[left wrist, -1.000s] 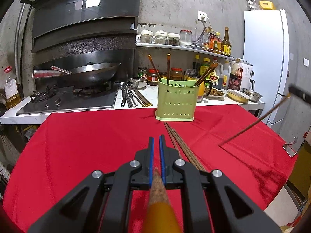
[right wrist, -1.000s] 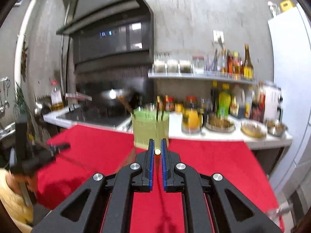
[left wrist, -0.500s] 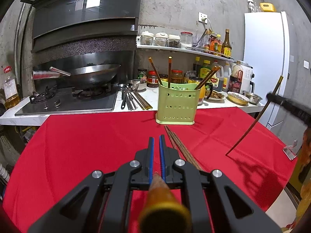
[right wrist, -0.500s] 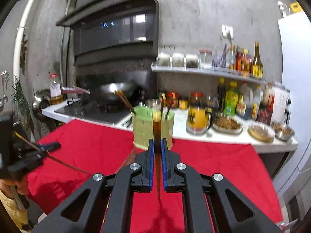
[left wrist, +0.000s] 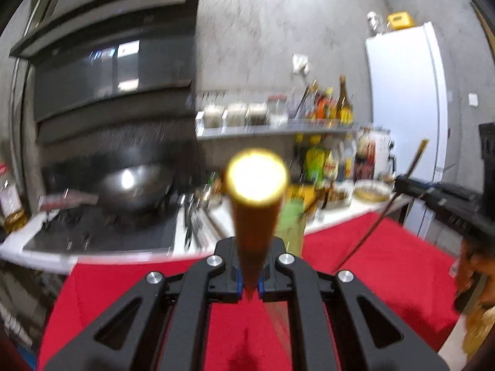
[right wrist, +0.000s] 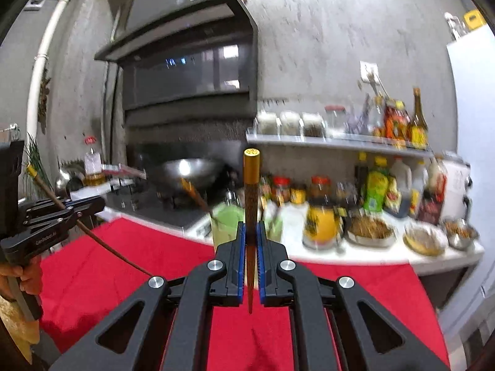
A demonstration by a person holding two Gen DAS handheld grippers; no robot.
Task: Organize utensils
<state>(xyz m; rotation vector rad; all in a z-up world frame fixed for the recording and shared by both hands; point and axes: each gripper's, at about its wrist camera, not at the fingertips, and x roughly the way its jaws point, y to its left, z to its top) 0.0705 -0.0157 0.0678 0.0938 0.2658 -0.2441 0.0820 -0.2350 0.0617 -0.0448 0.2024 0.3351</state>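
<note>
My left gripper [left wrist: 249, 273] is shut on a brown chopstick [left wrist: 253, 216] whose gold butt end tilts up toward the camera. My right gripper [right wrist: 250, 247] is shut on another brown chopstick [right wrist: 250, 204], held upright with its gold cap on top and its tip hanging below the jaws. The green utensil holder [right wrist: 225, 222] stands at the far edge of the red table, just behind the right gripper, with chopsticks in it. In the left wrist view the holder [left wrist: 290, 225] is mostly hidden behind the chopstick. Each gripper shows in the other's view, the right [left wrist: 433, 191] and the left [right wrist: 52, 216].
The red tablecloth [right wrist: 161, 266] covers the table. Behind it runs a white counter with a stove and wok [right wrist: 185, 170], jars, bottles and bowls [right wrist: 371, 232]. A white fridge [left wrist: 405, 108] stands at the right. Both views are blurred by motion.
Both grippers have lifted and tilted up. The left chopstick's butt end swung up in front of the camera. The right chopstick now stands upright, closer to the green holder.
</note>
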